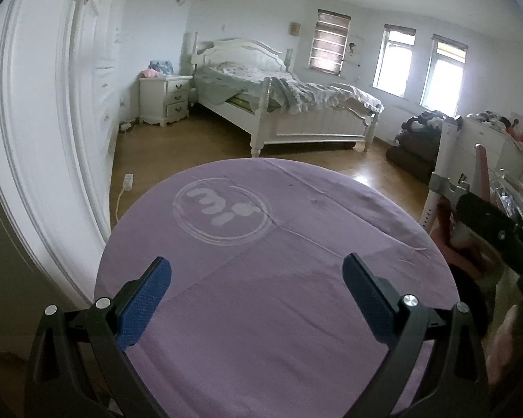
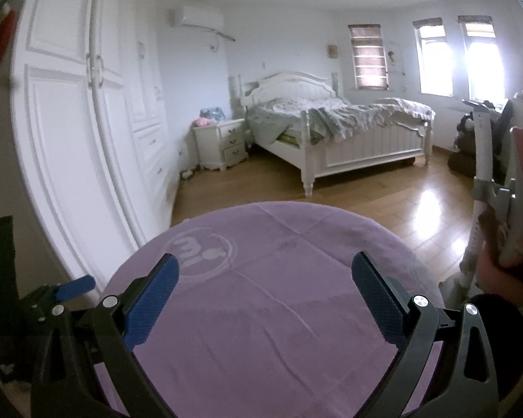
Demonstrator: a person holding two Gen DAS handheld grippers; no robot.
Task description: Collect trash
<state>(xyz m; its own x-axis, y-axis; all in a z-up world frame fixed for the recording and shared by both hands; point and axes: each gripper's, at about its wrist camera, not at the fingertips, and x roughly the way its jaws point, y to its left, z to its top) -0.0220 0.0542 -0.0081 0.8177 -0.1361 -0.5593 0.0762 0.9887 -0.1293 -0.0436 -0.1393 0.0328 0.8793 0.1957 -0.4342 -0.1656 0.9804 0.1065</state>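
I see no trash in either view. My left gripper (image 1: pixel 256 275) is open and empty, its blue pads spread wide above a round table covered with a purple cloth (image 1: pixel 261 331) that bears a white round logo (image 1: pixel 223 214). My right gripper (image 2: pixel 265 275) is also open and empty above the same purple cloth (image 2: pixel 261 331). The right gripper's body shows at the right edge of the left wrist view (image 1: pixel 488 219), and the left gripper shows at the left edge of the right wrist view (image 2: pixel 59 296).
A white bed (image 1: pixel 296 111) with rumpled bedding stands across the wooden floor (image 1: pixel 164 149). A white nightstand (image 1: pixel 164 99) is beside it. White wardrobe doors (image 2: pixel 80 139) run along the left. A power strip (image 1: pixel 127 179) lies on the floor. Dark piled clothes (image 1: pixel 418 139) sit at right.
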